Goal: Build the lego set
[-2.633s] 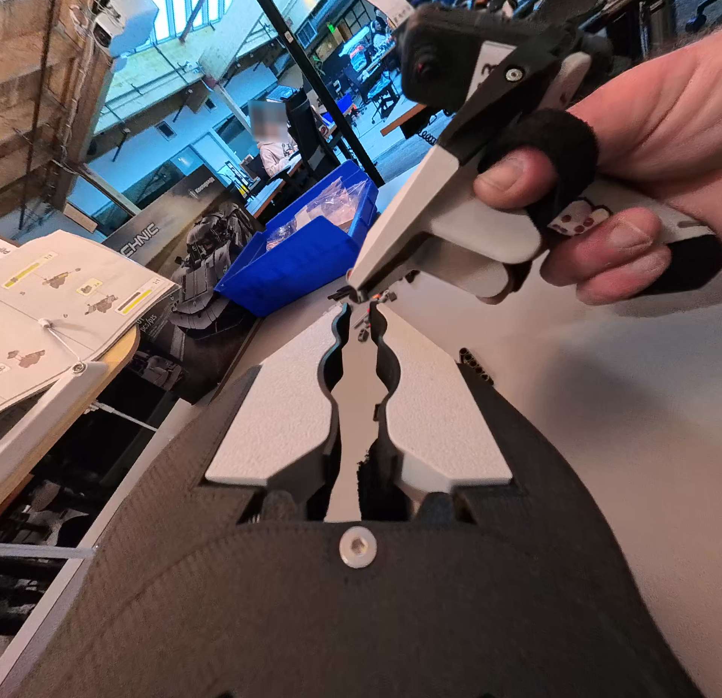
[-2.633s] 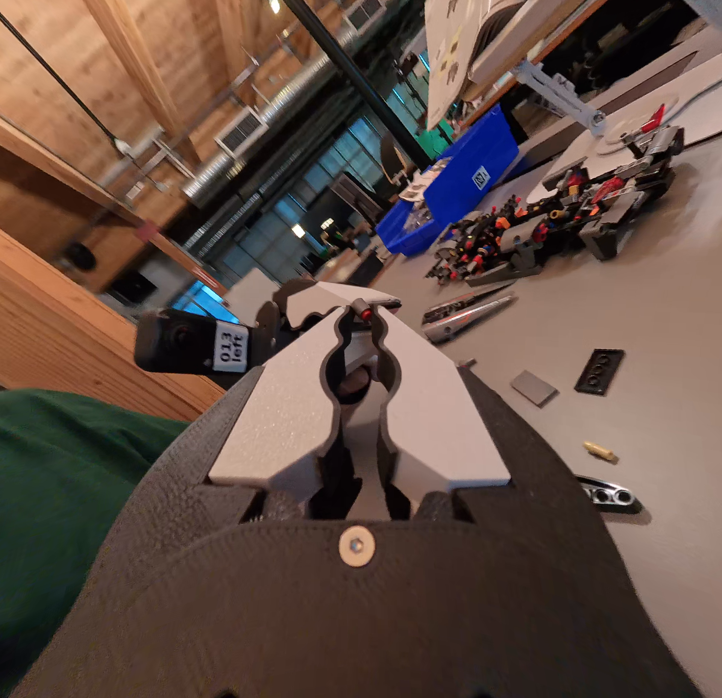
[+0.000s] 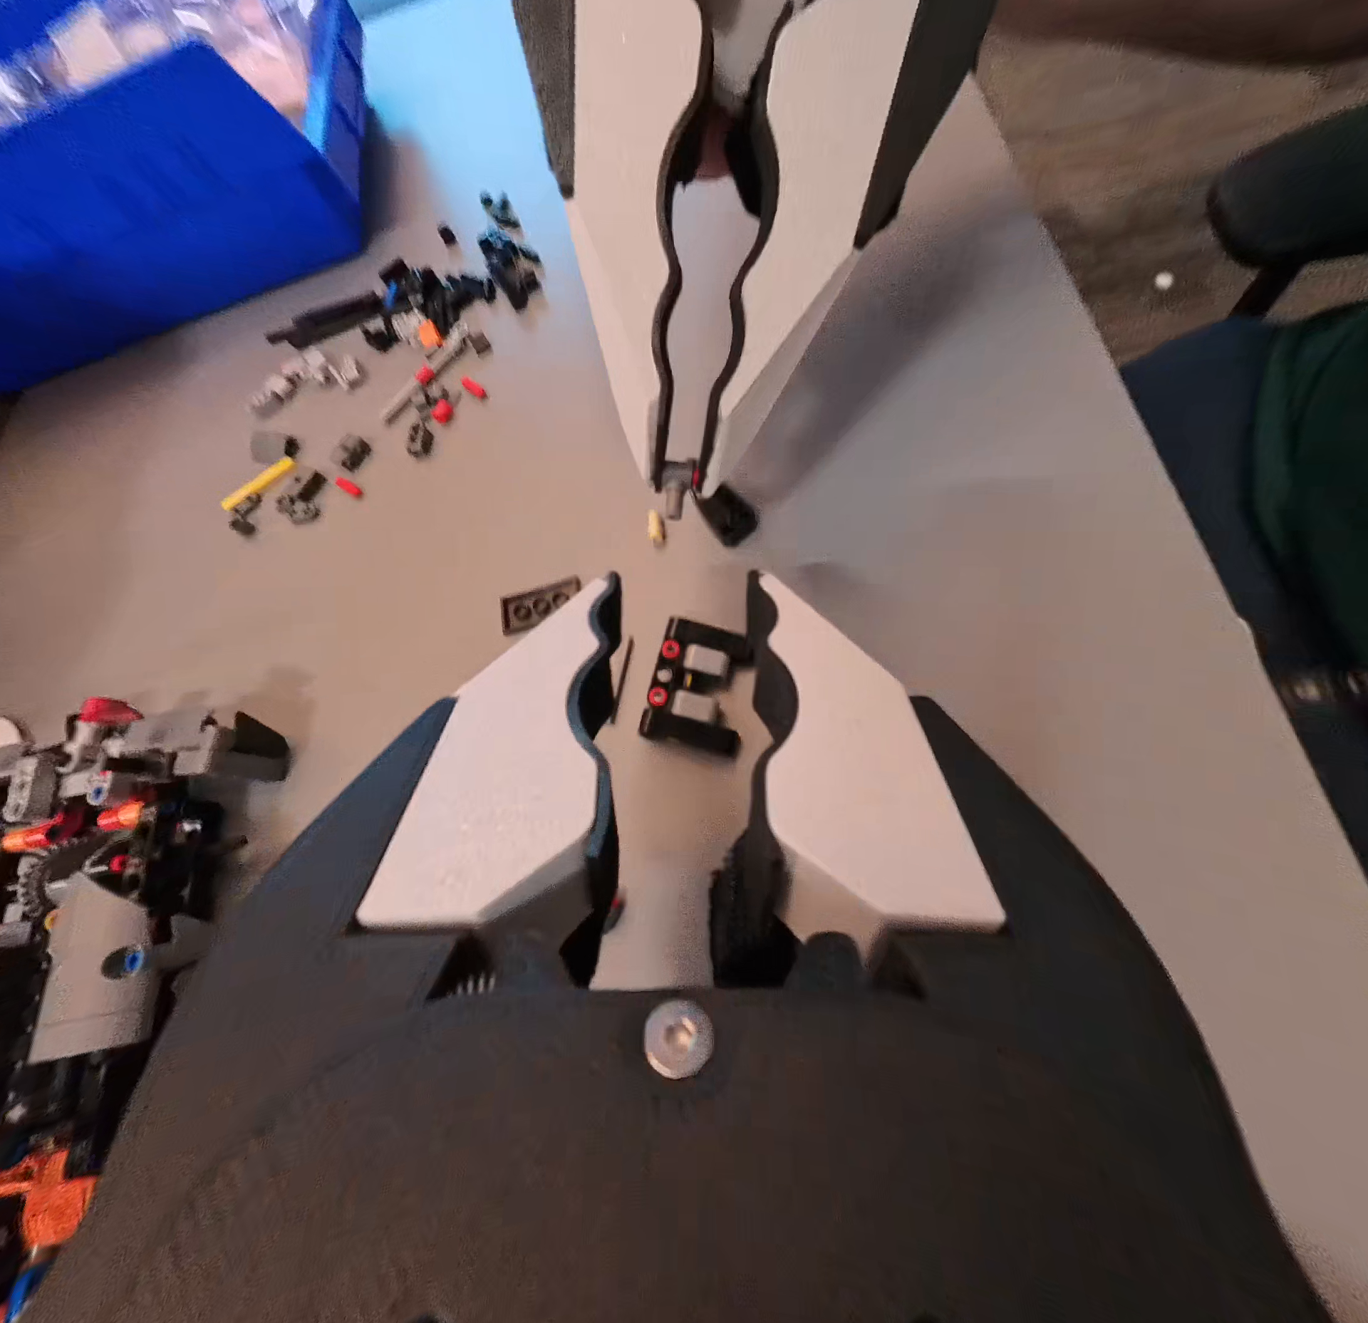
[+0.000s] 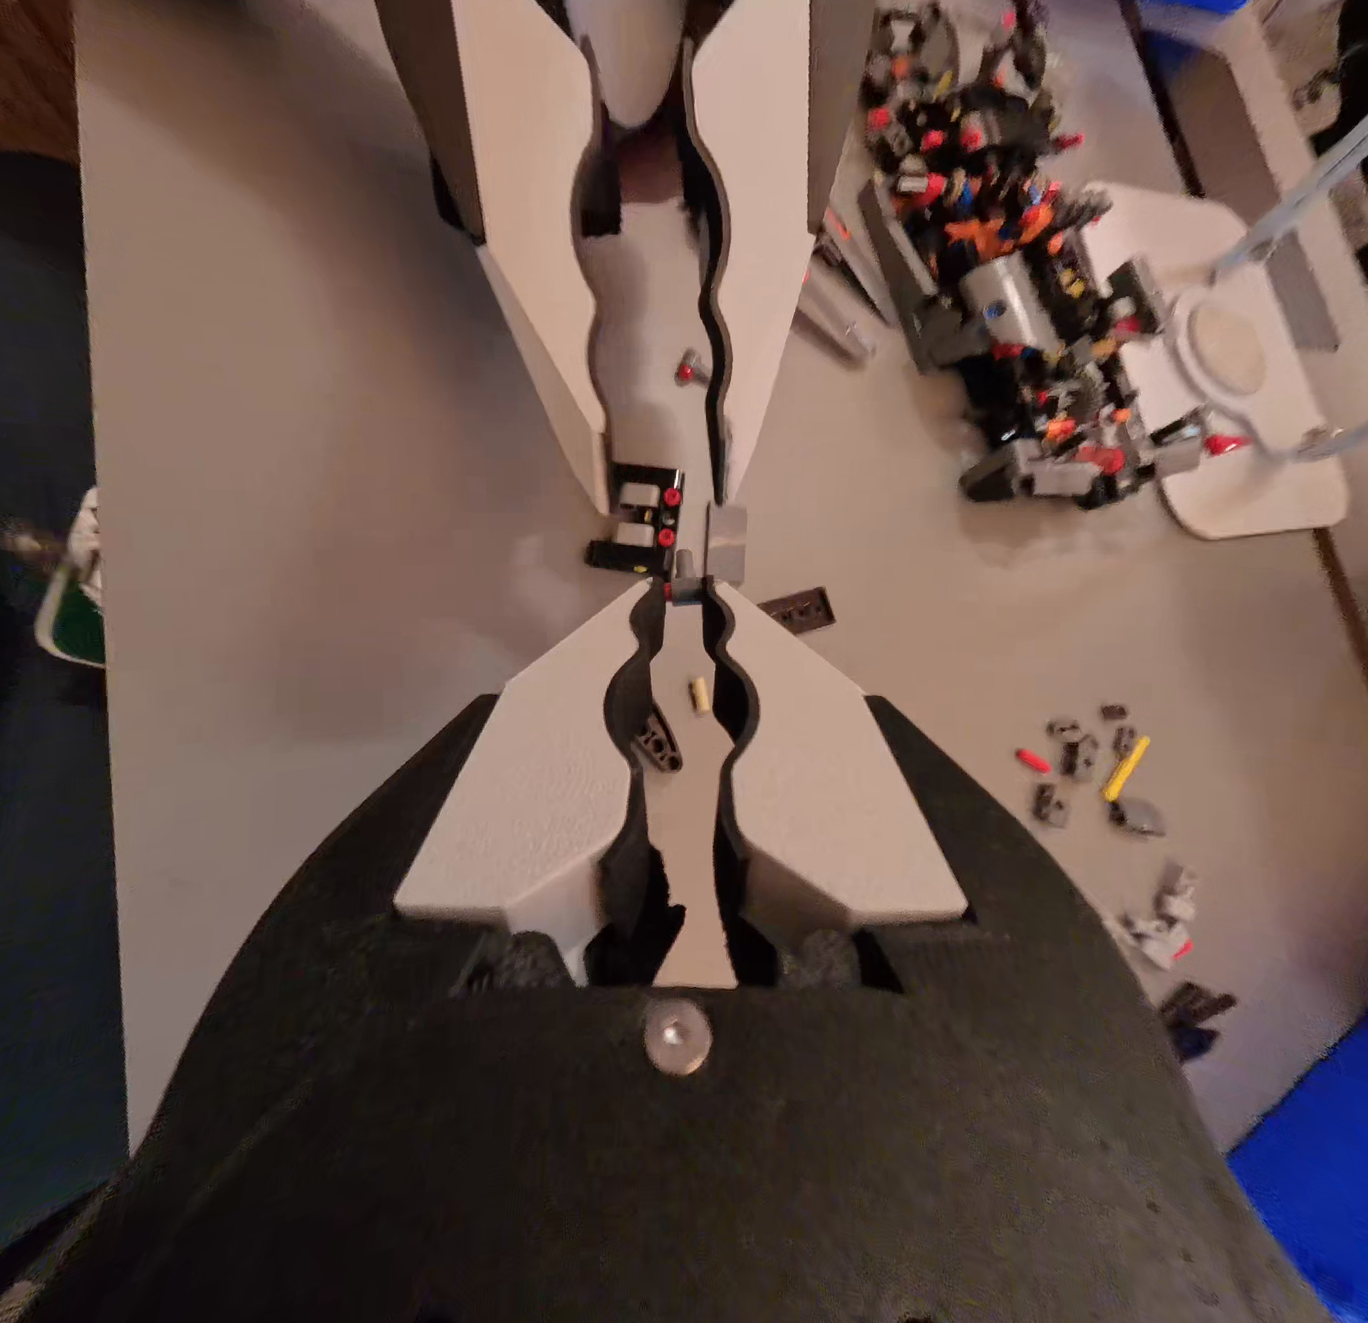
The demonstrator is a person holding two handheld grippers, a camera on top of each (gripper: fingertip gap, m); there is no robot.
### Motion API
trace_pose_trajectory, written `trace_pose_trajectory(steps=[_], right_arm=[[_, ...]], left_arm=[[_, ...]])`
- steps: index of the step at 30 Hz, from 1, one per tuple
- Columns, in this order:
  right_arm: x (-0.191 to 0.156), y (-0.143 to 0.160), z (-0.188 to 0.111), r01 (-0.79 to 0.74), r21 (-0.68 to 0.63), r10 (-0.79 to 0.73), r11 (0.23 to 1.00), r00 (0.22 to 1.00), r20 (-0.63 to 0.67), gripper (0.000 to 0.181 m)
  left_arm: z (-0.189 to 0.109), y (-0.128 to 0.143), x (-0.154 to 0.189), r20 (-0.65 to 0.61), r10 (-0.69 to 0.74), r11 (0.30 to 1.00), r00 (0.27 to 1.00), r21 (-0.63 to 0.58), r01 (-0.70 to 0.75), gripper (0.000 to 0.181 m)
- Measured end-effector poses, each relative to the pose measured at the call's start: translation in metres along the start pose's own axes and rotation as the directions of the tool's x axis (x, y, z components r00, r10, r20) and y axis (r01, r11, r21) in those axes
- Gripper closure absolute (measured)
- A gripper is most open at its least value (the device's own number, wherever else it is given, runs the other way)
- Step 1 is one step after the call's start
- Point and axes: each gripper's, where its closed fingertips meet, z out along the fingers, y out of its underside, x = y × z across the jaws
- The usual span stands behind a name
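Note:
A black sub-assembly (image 3: 692, 688) with two red pins and grey blocks lies on the grey table. My left gripper (image 3: 685, 584) is open and hangs over it, one finger on each side, with nothing in its grip. The right wrist view shows the same sub-assembly (image 4: 640, 521) under the left gripper (image 4: 666, 492). My right gripper (image 4: 681, 592) is shut on a small grey connector with a red pin (image 4: 685, 584), just beside the sub-assembly. In the left wrist view the right gripper (image 3: 677, 473) comes down from the top with that connector (image 3: 675, 482) at its tips.
A tan pin (image 4: 699, 695), a black beam (image 4: 659, 743), a grey tile (image 4: 727, 540) and a dark plate (image 4: 799, 610) lie close by. The large part-built model (image 4: 1036, 288) stands to one side. Loose parts (image 3: 355, 407) and a blue bin (image 3: 148, 199) lie farther off. The dark plate (image 4: 799, 610) sits 8 centimeters or so from the ends of my left fingers. My left wrist view (image 3: 535, 611) looks at it from another angle.
Both grippers were raised with their tips meeting in the air; now both point down at the table. The left gripper has opened. The right still holds the small red-pinned piece.

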Motion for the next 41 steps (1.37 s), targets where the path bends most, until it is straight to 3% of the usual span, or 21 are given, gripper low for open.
trace_pose_trajectory(steps=[8, 22, 32, 41], right_arm=[[-0.008, 0.024, 0.028, -0.101, -0.035, 0.103, 0.994, 0.994, 0.036, 0.174], [-0.005, 0.028, 0.041, -0.113, -0.003, 0.113, 0.994, 0.993, 0.022, 0.174], [0.003, 0.020, 0.032, -0.133, 0.080, 0.131, 0.988, 0.991, 0.024, 0.174], [0.009, 0.018, 0.031, -0.130, 0.133, 0.127, 0.983, 0.992, 0.028, 0.174]], left_arm=[[0.018, 0.037, 0.002, 0.004, 0.067, 0.977, 0.998, -0.205, -0.065, 0.143], [0.031, 0.034, 0.002, 0.011, 0.089, 0.980, 0.996, -0.178, -0.086, 0.152], [0.030, 0.028, -0.003, 0.041, 0.064, 0.989, 0.997, -0.139, -0.058, 0.152], [0.031, 0.030, 0.002, -0.019, 0.003, 0.992, 1.000, -0.123, -0.005, 0.152]])
